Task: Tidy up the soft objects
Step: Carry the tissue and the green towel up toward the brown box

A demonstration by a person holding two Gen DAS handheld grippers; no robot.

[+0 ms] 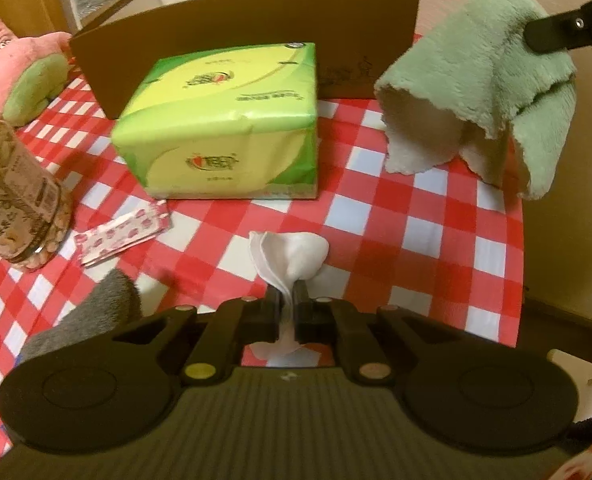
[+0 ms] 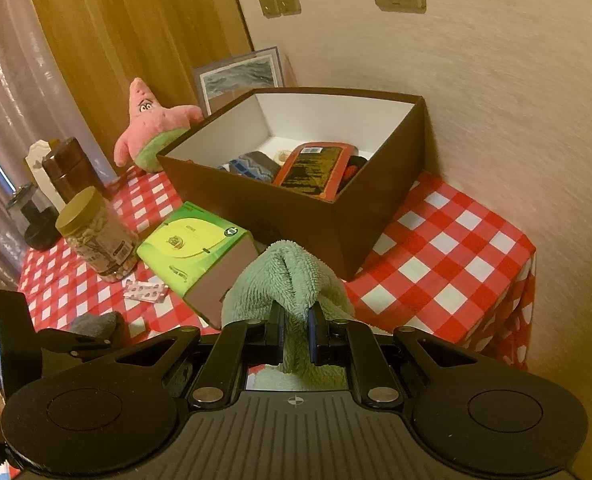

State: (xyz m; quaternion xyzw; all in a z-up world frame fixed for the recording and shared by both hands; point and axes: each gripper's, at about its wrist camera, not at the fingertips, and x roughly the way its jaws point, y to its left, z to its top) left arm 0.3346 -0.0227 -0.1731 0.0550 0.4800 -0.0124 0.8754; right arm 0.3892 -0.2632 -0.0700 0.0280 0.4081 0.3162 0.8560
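Table: covered in a red-and-white checked cloth.
Box: brown, open, at the back of the table, a few things inside.
Tissue pack: green, just in front of the box.
Towel: green, hanging from the right gripper, jaws clamped on it.
Tissue: white, crumpled, pinched in the left gripper, jaws closed on it.

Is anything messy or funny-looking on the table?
The green tissue pack sits crooked, one corner propped against the brown box. A crumpled white tissue is pinched in the left gripper.
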